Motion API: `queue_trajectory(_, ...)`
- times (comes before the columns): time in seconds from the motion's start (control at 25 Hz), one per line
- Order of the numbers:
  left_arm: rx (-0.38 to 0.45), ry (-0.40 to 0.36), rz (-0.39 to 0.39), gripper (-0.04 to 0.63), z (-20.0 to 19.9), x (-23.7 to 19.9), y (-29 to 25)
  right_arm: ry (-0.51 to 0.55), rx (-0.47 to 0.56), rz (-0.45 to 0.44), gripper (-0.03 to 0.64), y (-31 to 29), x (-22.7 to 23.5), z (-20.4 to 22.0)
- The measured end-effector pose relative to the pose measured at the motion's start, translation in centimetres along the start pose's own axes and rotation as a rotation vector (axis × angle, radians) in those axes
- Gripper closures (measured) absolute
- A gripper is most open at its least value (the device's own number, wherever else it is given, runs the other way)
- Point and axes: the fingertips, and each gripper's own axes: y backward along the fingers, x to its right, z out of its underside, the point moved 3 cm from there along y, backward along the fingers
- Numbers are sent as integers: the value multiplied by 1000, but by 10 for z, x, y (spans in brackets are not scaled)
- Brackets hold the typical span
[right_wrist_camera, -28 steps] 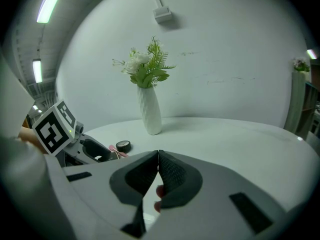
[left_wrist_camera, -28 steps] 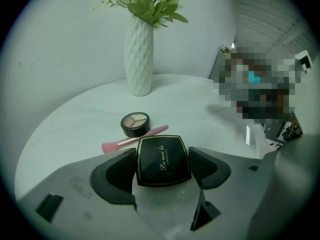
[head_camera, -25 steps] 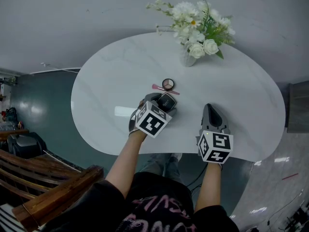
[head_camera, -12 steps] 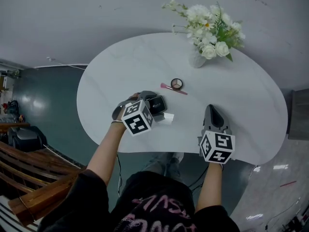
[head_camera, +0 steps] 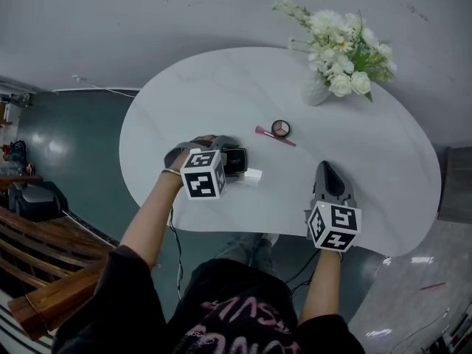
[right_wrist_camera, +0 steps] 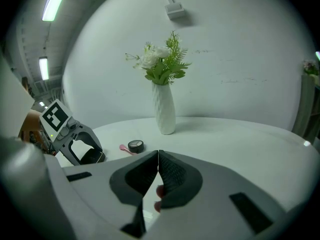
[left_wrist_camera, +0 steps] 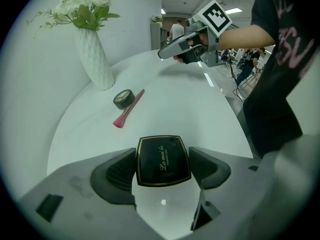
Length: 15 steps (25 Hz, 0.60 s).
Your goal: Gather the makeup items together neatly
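Observation:
My left gripper is shut on a black square compact with gold lettering, its jaws pressing on both sides, low over the white oval table. A small white item lies just right of it. Further back lie a round eyeshadow pot and a pink brush, touching each other; both also show in the left gripper view as the pot and the brush. My right gripper rests near the table's front right, shut, with nothing between its pads.
A white vase of white flowers stands at the table's back right. A wooden bench stands on the floor to the left. The table's front edge runs close under both hands.
My left gripper has carried the black compact leftward, away from the pot and brush, rolling as it went. The small white item now shows beside it. The right gripper has stayed put.

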Motion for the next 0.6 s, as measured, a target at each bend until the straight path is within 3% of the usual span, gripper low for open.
queue_trajectory(0.6, 39, 39, -9, 262, 9, -5, 0, 35, -12, -18, 554, -13, -10, -5)
